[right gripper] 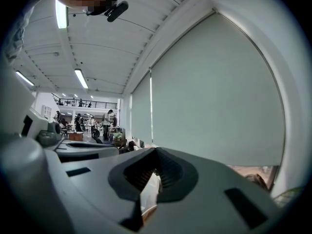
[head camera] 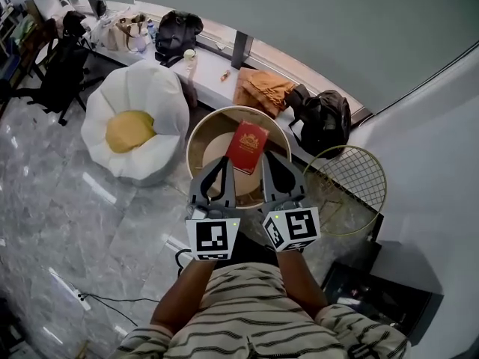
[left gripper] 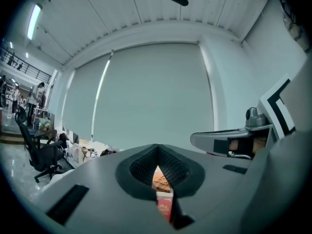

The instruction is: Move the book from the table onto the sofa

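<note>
A red book (head camera: 248,145) with a gold emblem hangs over the round wooden table (head camera: 200,142), held up from below by both grippers. My left gripper (head camera: 225,163) is shut on its lower left corner; in the left gripper view the red cover (left gripper: 165,209) shows in the slit of the jaws. My right gripper (head camera: 267,160) is shut on the lower right corner, and the right gripper view shows the pale page edge (right gripper: 148,194) pinched there. The sofa is a white flower-shaped beanbag (head camera: 153,99) with a yellow middle, on the floor left of the table.
A round wire side table (head camera: 352,185) stands at the right. Along the window ledge lie an orange cloth (head camera: 262,88), a black backpack (head camera: 325,122) and other bags (head camera: 176,32). A black office chair (head camera: 56,66) is at the far left. A cable (head camera: 112,299) trails over the marble floor.
</note>
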Available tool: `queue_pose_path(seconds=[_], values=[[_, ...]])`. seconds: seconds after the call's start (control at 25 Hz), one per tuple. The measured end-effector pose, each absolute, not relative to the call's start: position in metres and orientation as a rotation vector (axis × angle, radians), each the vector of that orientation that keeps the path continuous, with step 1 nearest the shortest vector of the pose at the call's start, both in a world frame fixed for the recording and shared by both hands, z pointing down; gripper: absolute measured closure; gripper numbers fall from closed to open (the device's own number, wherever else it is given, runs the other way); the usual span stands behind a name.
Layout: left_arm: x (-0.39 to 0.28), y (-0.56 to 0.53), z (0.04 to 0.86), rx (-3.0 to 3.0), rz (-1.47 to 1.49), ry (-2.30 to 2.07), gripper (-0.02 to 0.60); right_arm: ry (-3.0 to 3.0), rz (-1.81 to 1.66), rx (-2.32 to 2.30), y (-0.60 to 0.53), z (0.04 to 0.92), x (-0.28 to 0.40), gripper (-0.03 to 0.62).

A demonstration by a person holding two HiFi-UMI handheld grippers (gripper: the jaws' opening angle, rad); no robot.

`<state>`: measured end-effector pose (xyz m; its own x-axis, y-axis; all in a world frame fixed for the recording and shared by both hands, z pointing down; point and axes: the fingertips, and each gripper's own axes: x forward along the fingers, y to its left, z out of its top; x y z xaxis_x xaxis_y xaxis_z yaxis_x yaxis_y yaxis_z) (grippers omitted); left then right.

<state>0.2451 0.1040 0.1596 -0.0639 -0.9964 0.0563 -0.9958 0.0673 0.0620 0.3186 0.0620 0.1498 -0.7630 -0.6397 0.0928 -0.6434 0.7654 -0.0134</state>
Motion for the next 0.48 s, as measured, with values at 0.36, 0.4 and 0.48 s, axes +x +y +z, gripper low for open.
queue_pose_path(seconds=[0.36, 0.4, 0.48], values=[[0.251, 0.032, 0.198, 2.180, 0.092, -2.112, 0.577, -2.814, 0.195, 1.150, 0.000, 0.199, 0.322, 0.582], [0.253, 0.021, 0.202, 2.193, 0.105, -2.093, 0.577, -2.803, 0.202, 1.166, -0.009, 0.204, 0.324, 0.582], [0.255, -0.001, 0.214, 2.208, 0.140, -2.056, 0.577, -2.781, 0.230, 1.192, -0.029, 0.217, 0.327, 0.582]])
